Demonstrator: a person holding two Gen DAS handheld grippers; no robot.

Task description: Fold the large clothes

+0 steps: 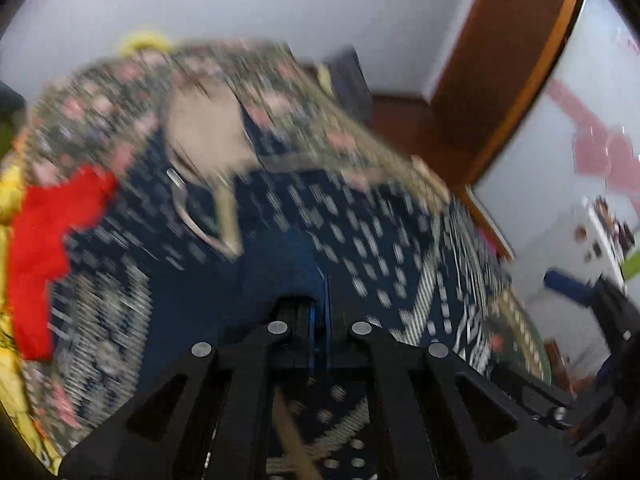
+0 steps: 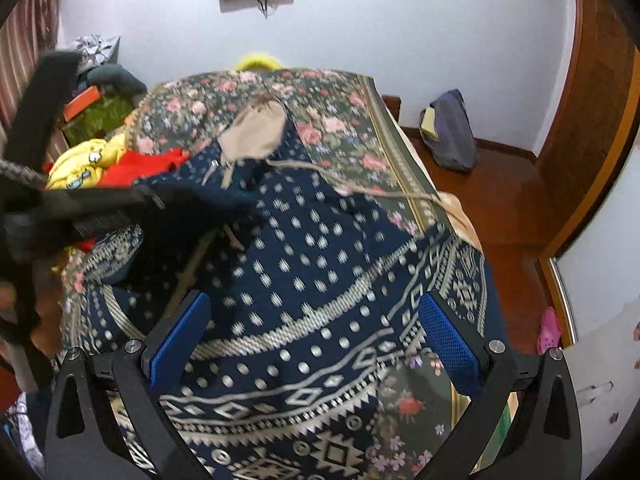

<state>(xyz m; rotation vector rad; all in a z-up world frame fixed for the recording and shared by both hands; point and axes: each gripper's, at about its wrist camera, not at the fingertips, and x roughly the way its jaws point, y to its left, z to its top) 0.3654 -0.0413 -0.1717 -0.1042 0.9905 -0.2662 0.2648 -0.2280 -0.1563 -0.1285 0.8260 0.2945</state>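
A large navy hooded garment (image 2: 304, 280) with white dots, patterned bands and a beige-lined hood (image 2: 256, 132) lies spread on a floral bed cover (image 2: 332, 120). My left gripper (image 1: 319, 312) is shut on a fold of the navy garment (image 1: 280, 248); the left wrist view is blurred. It also shows in the right wrist view (image 2: 152, 200), at the garment's left part. My right gripper (image 2: 316, 340) is open with blue pads (image 2: 448, 340) wide apart, just above the garment's lower patterned part.
A red cloth (image 2: 144, 164) and yellow clothes (image 2: 84, 164) lie at the bed's left. A grey bag (image 2: 452, 132) sits on the wooden floor by the wall. A wooden door frame (image 2: 592, 120) stands right. A pink shoe (image 2: 550, 330) lies by it.
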